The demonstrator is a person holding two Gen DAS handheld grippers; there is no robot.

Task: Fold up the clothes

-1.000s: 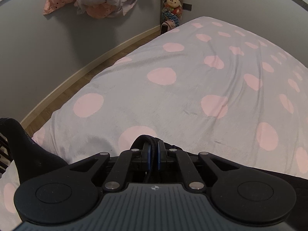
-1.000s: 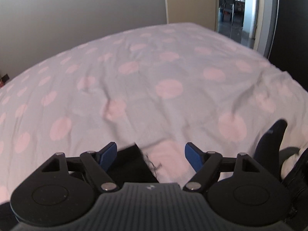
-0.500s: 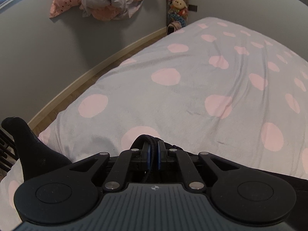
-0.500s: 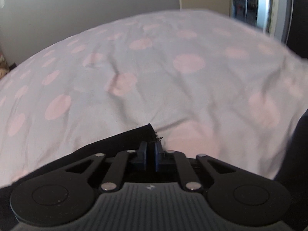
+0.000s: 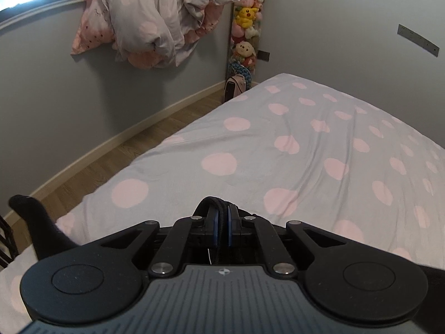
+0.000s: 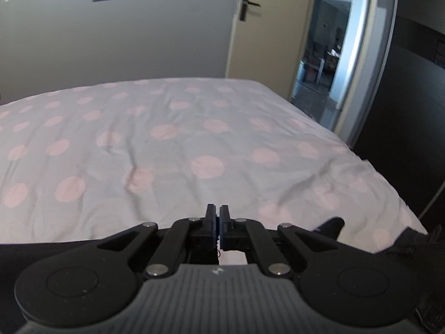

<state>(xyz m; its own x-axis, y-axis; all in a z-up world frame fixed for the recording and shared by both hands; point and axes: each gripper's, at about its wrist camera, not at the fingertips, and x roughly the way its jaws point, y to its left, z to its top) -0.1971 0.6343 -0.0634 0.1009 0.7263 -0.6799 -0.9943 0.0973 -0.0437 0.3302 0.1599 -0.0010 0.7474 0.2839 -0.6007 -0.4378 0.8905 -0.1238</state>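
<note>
A black garment (image 5: 214, 204) is pinched between the blue pads of my left gripper (image 5: 221, 224), which is shut on its bunched edge. More black cloth (image 5: 41, 228) sticks up at the lower left of the left wrist view. My right gripper (image 6: 217, 222) is shut on the same black garment (image 6: 69, 246), whose fabric stretches left below the fingers. Another black piece (image 6: 331, 226) rises at the right. Both grippers hover above the near edge of the bed (image 6: 194, 139), with its grey cover and pink dots. Most of the garment is hidden under the gripper bodies.
A bundle of bedding (image 5: 155, 25) and a column of plush toys (image 5: 244, 27) hang on the grey wall left of the bed. Wooden floor (image 5: 111, 161) runs along the bed's left side. An open door (image 6: 328, 47) and a dark wardrobe (image 6: 411, 111) stand to the right.
My right gripper went from open to shut on the black garment's corner. Both grippers have since lifted and tilted up, so more wall and doorway show.
</note>
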